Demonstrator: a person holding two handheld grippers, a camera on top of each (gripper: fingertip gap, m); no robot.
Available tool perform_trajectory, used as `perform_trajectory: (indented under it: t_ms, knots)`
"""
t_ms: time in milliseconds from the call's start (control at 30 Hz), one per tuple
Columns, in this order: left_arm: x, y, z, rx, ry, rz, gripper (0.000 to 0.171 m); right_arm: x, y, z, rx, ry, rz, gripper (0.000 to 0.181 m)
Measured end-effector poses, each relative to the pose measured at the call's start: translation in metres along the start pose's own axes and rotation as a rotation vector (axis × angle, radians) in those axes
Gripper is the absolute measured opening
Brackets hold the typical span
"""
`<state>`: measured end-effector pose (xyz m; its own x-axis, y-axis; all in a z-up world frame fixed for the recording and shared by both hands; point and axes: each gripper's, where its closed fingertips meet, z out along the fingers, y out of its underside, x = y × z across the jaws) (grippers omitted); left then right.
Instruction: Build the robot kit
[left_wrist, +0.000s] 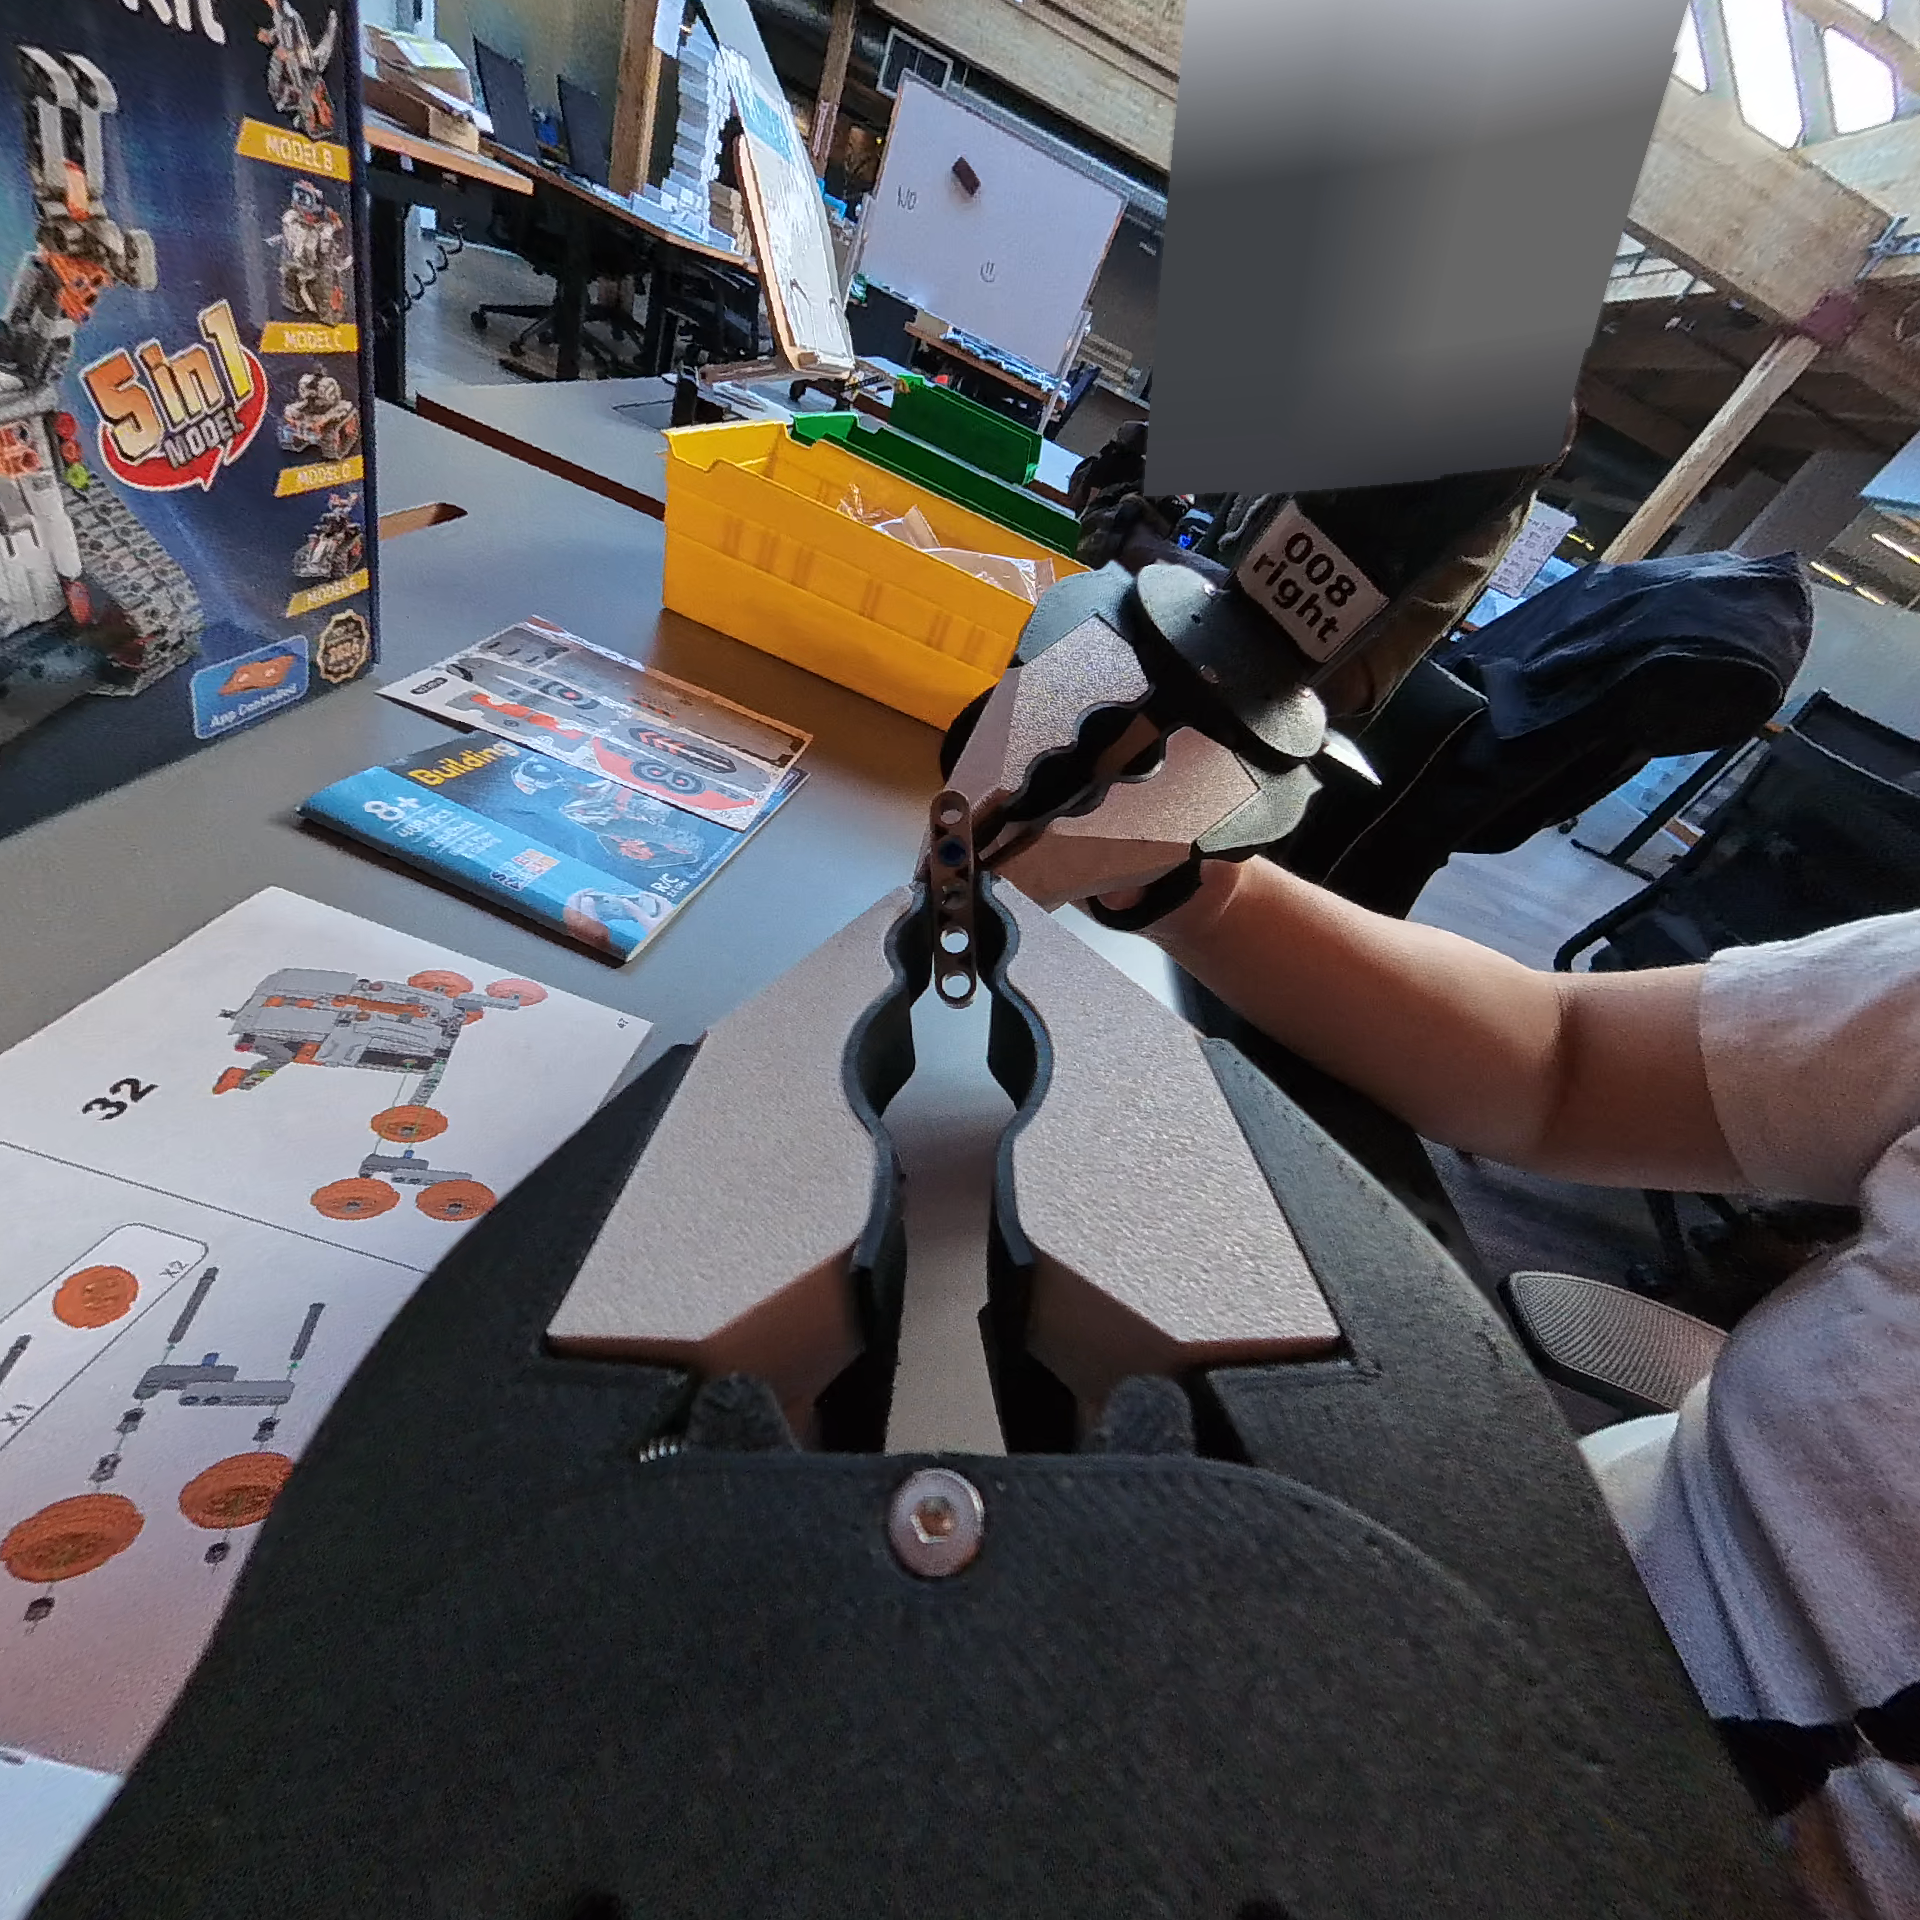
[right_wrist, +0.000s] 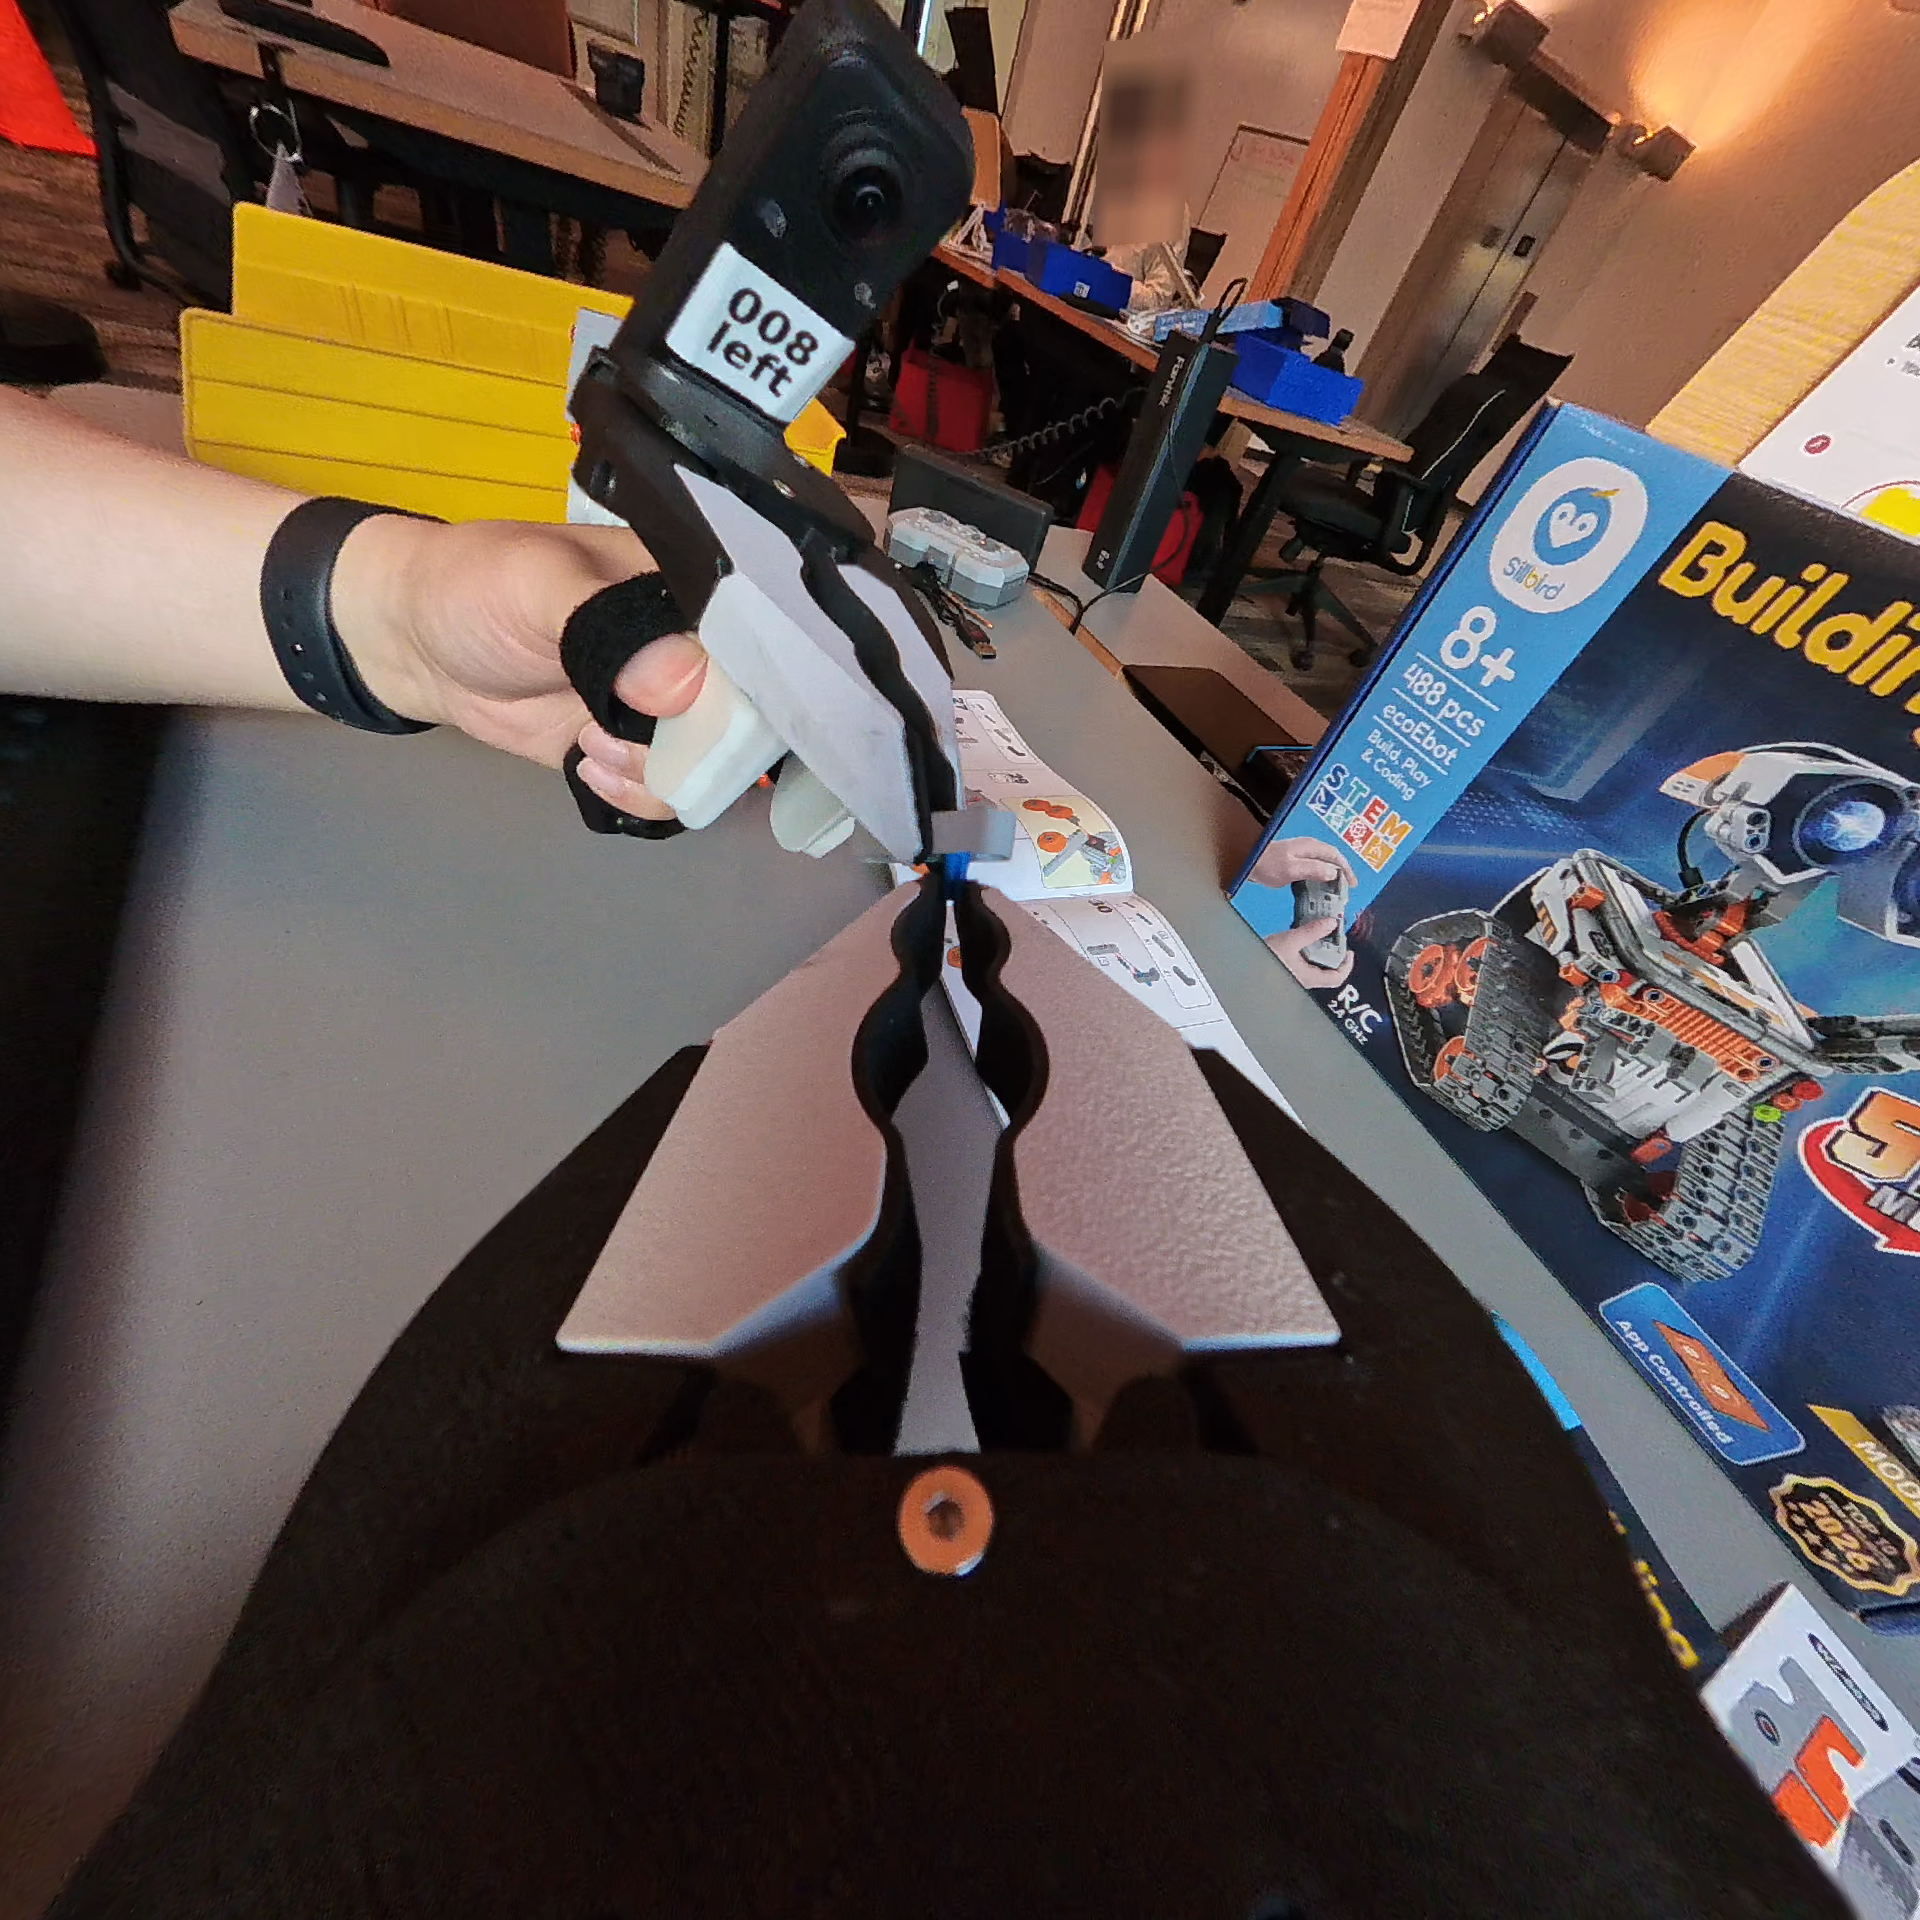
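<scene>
I hold two tongs tip to tip above the grey table (left_wrist: 582, 582). My left gripper (left_wrist: 951, 925) is clamped on a dark perforated building beam (left_wrist: 953, 914), standing it upright so its holes face outward. My right gripper (right_wrist: 948, 914) pinches a small blue pin (right_wrist: 954, 868) and has it at the beam's upper hole, apparently to seat it. Left of the beam lies the open instruction booklet (left_wrist: 312, 1091); beyond the beam sits a yellow parts bin (left_wrist: 831, 592), and far left stands the robot kit box (left_wrist: 177, 364).
</scene>
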<state>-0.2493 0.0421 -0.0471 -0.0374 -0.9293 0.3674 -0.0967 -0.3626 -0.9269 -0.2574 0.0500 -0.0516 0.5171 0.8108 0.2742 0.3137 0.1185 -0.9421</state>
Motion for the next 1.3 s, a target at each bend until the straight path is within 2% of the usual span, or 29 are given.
perform_trajectory:
  t_ms: [267,400,500,633,800,900,1067,1233,1300]
  knots:
    - [0.005,-0.005,0.0,0.017,0.005,0.02,0.005,-0.001,-0.005,-0.004,0.014,-0.003,-0.014,0.002]
    - [0.004,0.004,0.001,-0.04,-0.034,0.128,0.005,-0.003,0.002,-0.003,-0.026,0.008,-0.08,0.002]
    - [0.005,0.001,0.002,-0.012,-0.001,0.067,0.017,-0.001,0.006,-0.002,-0.039,0.011,-0.088,0.002]
    - [0.001,0.002,0.002,-0.007,-0.008,0.051,0.011,-0.007,0.011,0.001,-0.073,-0.009,-0.127,0.002]
    - [-0.003,0.011,0.004,-0.07,-0.04,0.073,0.005,-0.01,0.016,0.006,-0.094,-0.025,-0.126,0.002]
    - [-0.006,0.005,0.003,-0.028,-0.052,-0.007,0.005,-0.005,0.012,0.008,-0.063,0.011,-0.107,0.004]
    - [-0.015,0.011,0.004,-0.036,-0.071,-0.087,0.005,-0.003,0.022,0.014,-0.142,0.07,-0.165,0.006]
    - [-0.019,0.012,0.005,-0.023,-0.076,-0.113,0.005,0.0,0.025,0.016,-0.167,0.053,-0.02,0.003]
    - [-0.02,0.017,0.005,-0.054,-0.076,-0.117,0.006,-0.001,0.029,0.016,-0.201,0.051,-0.055,0.002]
